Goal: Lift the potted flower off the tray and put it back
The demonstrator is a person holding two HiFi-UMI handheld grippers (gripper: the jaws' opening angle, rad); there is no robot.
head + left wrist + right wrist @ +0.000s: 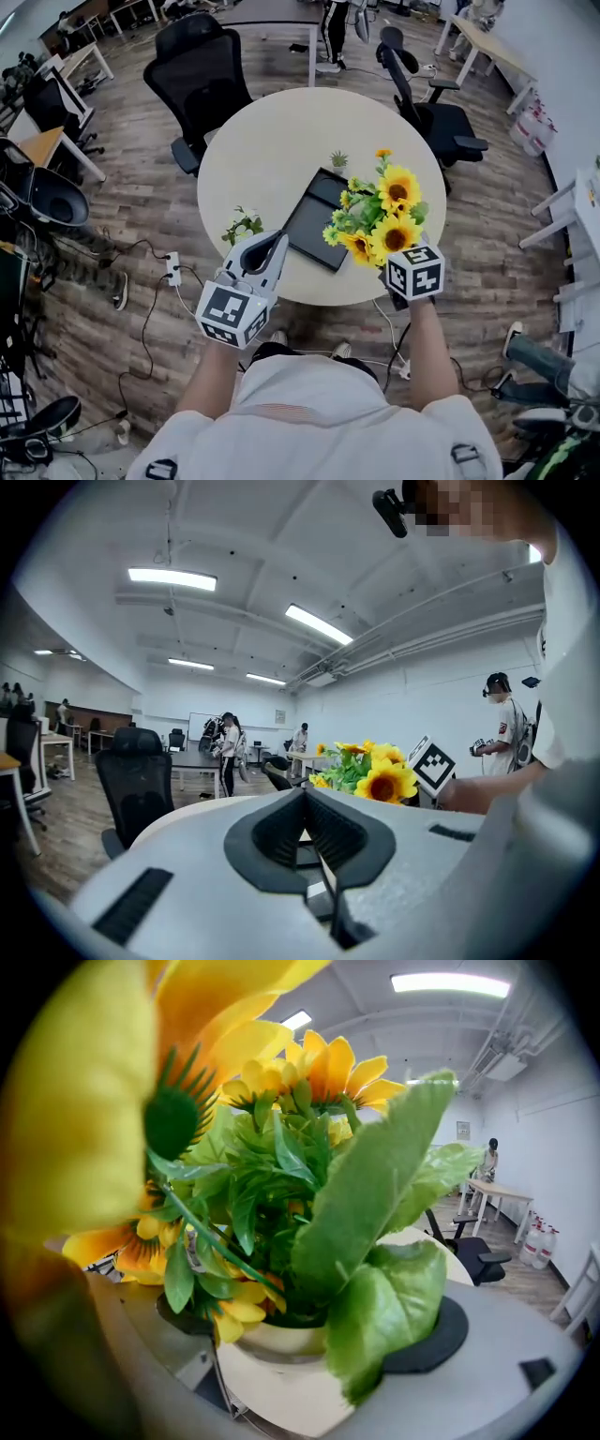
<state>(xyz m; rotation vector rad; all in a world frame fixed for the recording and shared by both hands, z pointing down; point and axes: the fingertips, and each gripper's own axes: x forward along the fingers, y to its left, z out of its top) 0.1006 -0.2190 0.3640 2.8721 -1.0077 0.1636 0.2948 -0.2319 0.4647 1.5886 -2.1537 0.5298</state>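
Observation:
The potted flower, a bunch of yellow sunflowers with green leaves, sits at the front right of the round table. Its blooms overlap the right edge of the black tray. My right gripper is shut on the cream pot, and the leaves hide most of the jaws. The head view hides the pot, so whether it touches the tray cannot be told. My left gripper is shut and holds nothing, near the table's front edge left of the tray. From the left gripper view the flowers appear to the right.
A small plant with white flowers stands just left of the tray, close to my left gripper. A tiny green plant stands behind the tray. Black office chairs ring the table's far side. People stand in the background.

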